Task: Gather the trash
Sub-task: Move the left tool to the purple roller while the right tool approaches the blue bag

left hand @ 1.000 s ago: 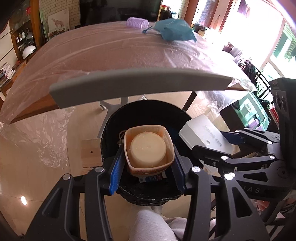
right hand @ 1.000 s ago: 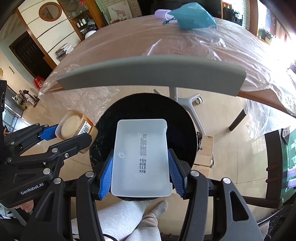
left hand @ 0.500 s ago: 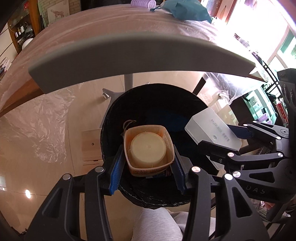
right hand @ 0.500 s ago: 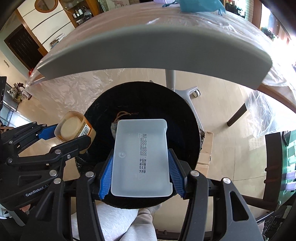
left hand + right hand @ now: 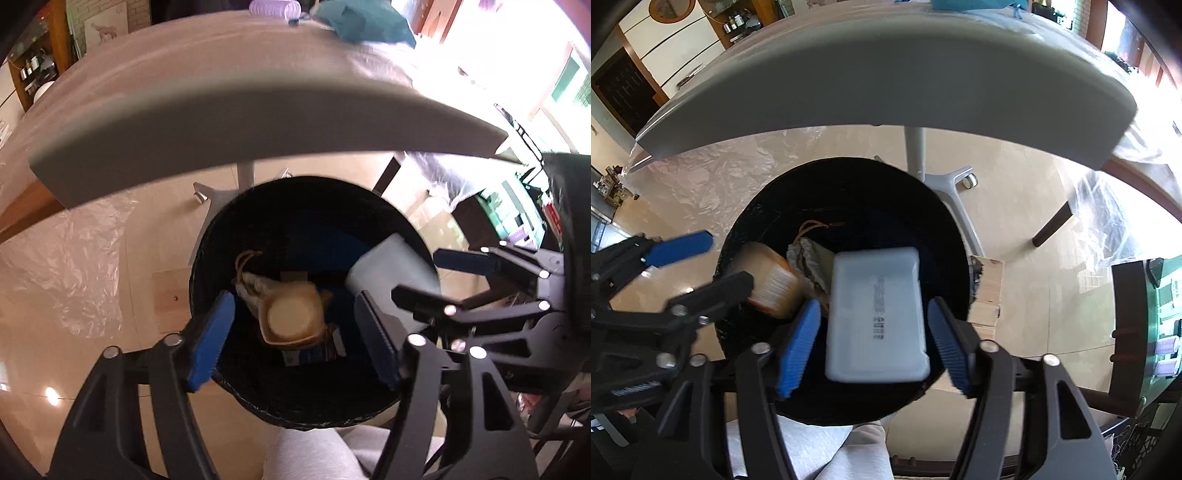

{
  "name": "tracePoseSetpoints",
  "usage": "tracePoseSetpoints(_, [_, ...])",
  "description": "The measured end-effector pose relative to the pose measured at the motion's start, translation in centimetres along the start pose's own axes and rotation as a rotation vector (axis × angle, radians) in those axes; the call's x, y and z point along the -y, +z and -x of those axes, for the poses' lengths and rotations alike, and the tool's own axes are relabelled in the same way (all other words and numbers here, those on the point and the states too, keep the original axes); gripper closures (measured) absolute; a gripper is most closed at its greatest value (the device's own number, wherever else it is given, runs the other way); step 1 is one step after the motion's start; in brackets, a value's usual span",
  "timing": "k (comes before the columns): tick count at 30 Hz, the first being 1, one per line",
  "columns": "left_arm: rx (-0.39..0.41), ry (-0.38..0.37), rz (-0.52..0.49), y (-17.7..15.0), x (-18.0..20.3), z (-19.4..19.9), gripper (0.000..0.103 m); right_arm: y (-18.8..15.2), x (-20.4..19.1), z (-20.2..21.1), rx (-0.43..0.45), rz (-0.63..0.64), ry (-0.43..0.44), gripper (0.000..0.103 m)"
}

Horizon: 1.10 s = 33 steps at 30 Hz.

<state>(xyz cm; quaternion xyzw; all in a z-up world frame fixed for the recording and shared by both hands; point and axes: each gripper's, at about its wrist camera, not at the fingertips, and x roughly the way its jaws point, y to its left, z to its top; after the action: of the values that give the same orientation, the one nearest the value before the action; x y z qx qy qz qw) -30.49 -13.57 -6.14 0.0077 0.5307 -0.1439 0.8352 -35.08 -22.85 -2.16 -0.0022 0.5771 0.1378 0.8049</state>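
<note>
A black trash bin [image 5: 314, 206] stands on the floor right below both grippers. My left gripper [image 5: 295, 334] is opening. The orange plastic cup [image 5: 293, 319] has left its blue pads and sits blurred, lower down inside the bin. My right gripper [image 5: 873, 338] is opening as well. The white plastic box [image 5: 877, 314] hangs between its pads with a gap on each side, over the bin [image 5: 849, 177]. The right wrist view also shows the cup [image 5: 772, 284] by the left gripper [image 5: 701, 269]. The box [image 5: 388, 266] appears at the bin's right side in the left wrist view.
Crumpled paper [image 5: 255, 288] and a blue packet lie in the bin. A grey curved slab [image 5: 258, 122] overhangs it, with a plastic-covered table behind. A chair base [image 5: 945, 184], a wooden block [image 5: 988, 295] and a person's grey-clad leg [image 5: 306, 454] surround the bin.
Both grippers sank toward the bin and then spread their jaws. The cup dropped out of the left pads into the bin, and the white box came free of the right pads.
</note>
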Motion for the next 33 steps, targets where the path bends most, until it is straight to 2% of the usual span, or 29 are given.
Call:
tracePoseSetpoints(3, [0.006,0.006,0.010,0.3,0.0,0.5,0.030,-0.3,0.7,0.8,0.013,-0.009,0.004,0.030])
tracePoseSetpoints(7, [0.042,0.005,0.019,0.4,0.0,2.1,0.030,-0.8,1.2,2.6,0.043,-0.017,0.011,0.029])
tracePoseSetpoints(10, [0.091,-0.017,0.033,0.8,-0.1,4.6,0.030,-1.0,1.3,5.4,0.100,-0.005,0.023,0.029])
tracePoseSetpoints(12, [0.158,-0.039,0.033,1.4,0.1,7.2,0.024,-1.0,1.2,8.4,0.174,0.013,0.047,0.025])
tracePoseSetpoints(13, [0.194,-0.043,0.030,1.8,0.1,8.2,0.014,-0.9,1.1,9.5,0.206,0.020,0.053,0.018])
tracePoseSetpoints(14, [0.239,-0.042,0.026,2.3,0.1,9.4,0.007,-0.5,0.9,11.0,0.257,0.027,0.051,0.016])
tracePoseSetpoints(15, [0.290,-0.030,0.017,3.1,0.2,10.7,0.005,-0.3,0.9,11.7,0.283,0.030,0.046,0.012])
tracePoseSetpoints(18, [0.337,0.001,-0.003,5.8,-0.1,11.9,0.003,2.0,0.9,13.7,0.374,0.037,-0.008,0.005])
tracePoseSetpoints(21, [0.367,0.026,-0.022,10.0,-1.1,11.4,0.003,5.3,1.3,13.7,0.427,0.038,-0.077,0.004])
tracePoseSetpoints(24, [0.374,0.039,-0.052,13.2,-2.2,10.3,0.003,9.6,2.1,12.3,0.427,0.020,-0.134,0.004])
tracePoseSetpoints(27, [0.360,0.030,-0.080,18.4,-3.7,8.3,0.003,13.1,2.8,10.8,0.410,-0.011,-0.170,0.004])
tracePoseSetpoints(33, [0.272,-0.024,-0.152,25.0,-5.8,3.3,0.003,19.2,5.5,8.1,0.387,-0.099,-0.166,0.004])
